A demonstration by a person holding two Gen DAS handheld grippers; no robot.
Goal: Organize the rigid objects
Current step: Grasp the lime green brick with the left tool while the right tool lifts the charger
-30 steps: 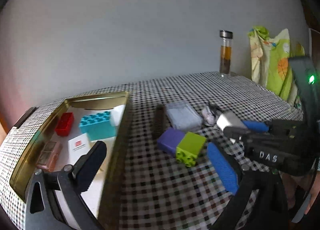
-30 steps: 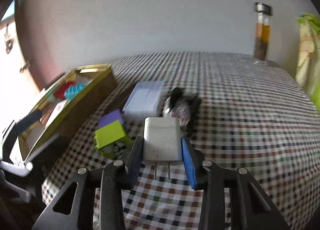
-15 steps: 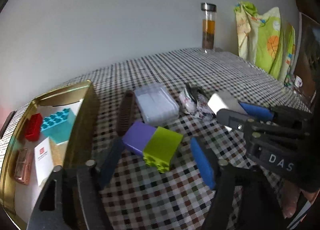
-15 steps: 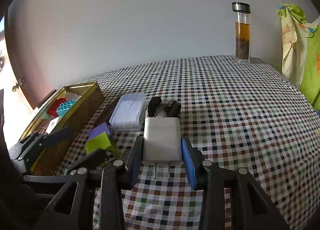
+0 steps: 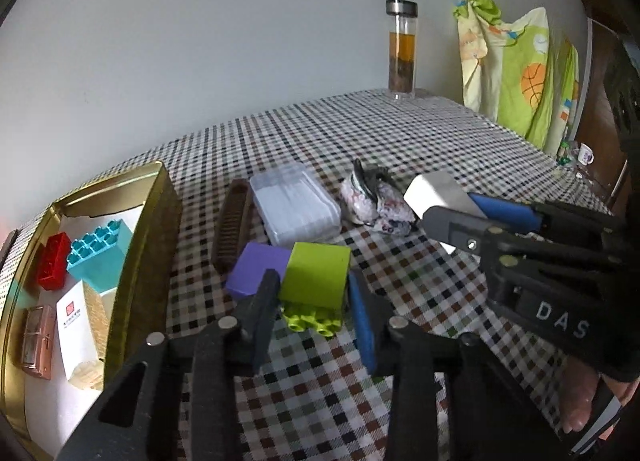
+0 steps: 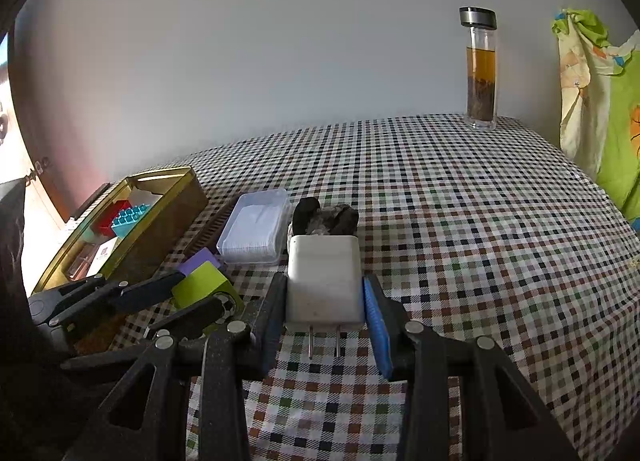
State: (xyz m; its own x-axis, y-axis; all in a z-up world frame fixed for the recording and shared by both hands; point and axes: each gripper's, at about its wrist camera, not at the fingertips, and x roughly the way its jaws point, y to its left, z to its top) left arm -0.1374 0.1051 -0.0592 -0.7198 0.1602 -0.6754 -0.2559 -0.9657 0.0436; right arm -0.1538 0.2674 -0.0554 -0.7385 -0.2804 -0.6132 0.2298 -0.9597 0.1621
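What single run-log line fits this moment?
left gripper: closing on green block | right gripper: shut on white charger | gold tin: holds blocks

Checked-cloth worktop [image 5: 400,149]: gold tin [image 5: 148,245] left of frame, comb [image 5: 232,229], clear box [image 5: 296,209], purple/green blocks [image 5: 288,273] center, bottle [image 5: 402,49] upper right.

A lime-green studded block [image 5: 316,279], joined to a purple one [image 5: 258,271], lies tipped at lower centre of the left view. A white charger [image 6: 324,283], prongs toward the camera, fills the right view's centre.
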